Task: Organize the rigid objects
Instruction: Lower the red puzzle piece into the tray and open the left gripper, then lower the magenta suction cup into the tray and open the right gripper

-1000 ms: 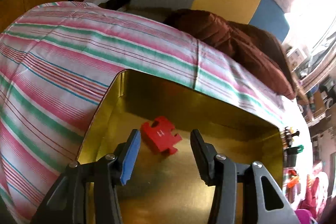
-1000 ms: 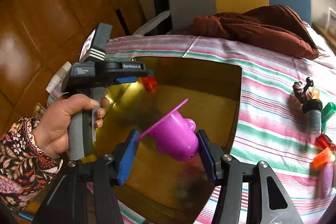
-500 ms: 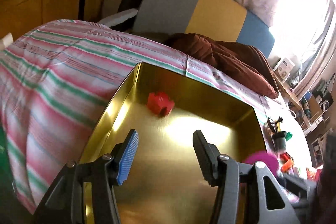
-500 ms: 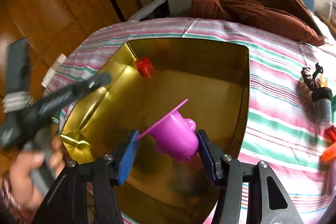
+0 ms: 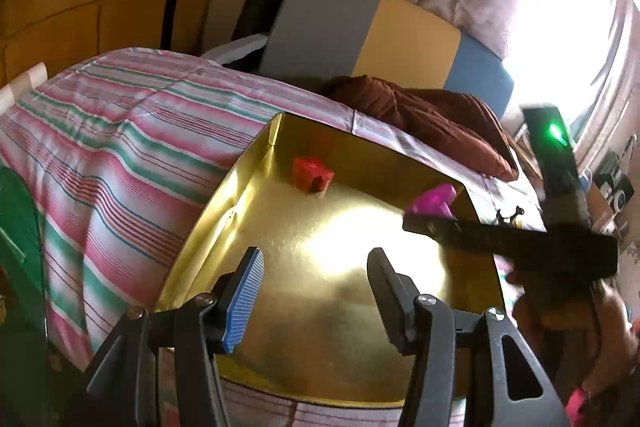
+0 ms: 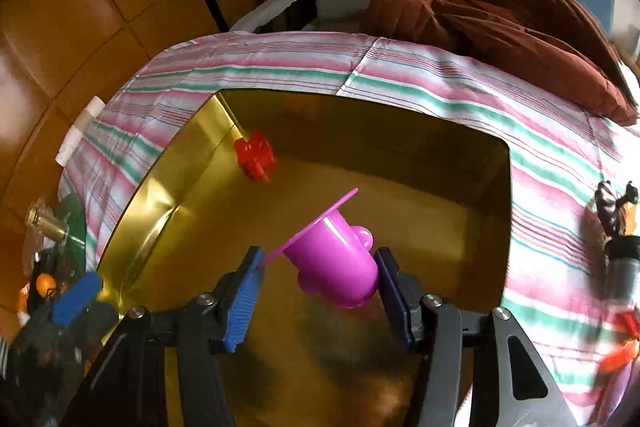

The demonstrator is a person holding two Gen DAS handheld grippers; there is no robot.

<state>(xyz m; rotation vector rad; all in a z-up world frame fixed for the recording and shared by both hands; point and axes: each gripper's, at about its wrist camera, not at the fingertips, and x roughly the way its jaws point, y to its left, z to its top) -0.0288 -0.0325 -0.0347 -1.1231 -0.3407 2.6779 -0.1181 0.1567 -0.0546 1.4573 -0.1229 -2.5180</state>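
Clamping a purple plastic cup (image 6: 334, 265), the right tool (image 6: 316, 291) holds it above the floor of a gold metal tin (image 6: 160, 195). One pad bears on the edge of the cup's thin flat flange, the other on the rounded body near its base, so the cup sits tilted between the jaws. The left tool (image 5: 316, 293) stands apart with nothing between its pads, poised over the near rim of the same tin.

Findings on risk: the hold on the cup looks uneven, in my judgement. A thin flange edge against one pad could flex or slip, and the cup may swing or drop early. If released from this tilt, the smooth round body would likely roll across the polished floor toward the red puzzle-shaped block (image 6: 256, 157) lying near the tin's far left corner. The two tools also work close together over one tin, so a collision is possible.

Condition of the item: the cup is glossy, rigid-looking, bright magenta, with a small knob or handle on its side and a wide disc at one end. No damage is visible.

Surroundings: the tin rests on a striped cloth (image 6: 440, 75); small toys (image 6: 616, 211) wait on the cloth to the right, and a brown jacket (image 6: 520, 35) lies beyond.
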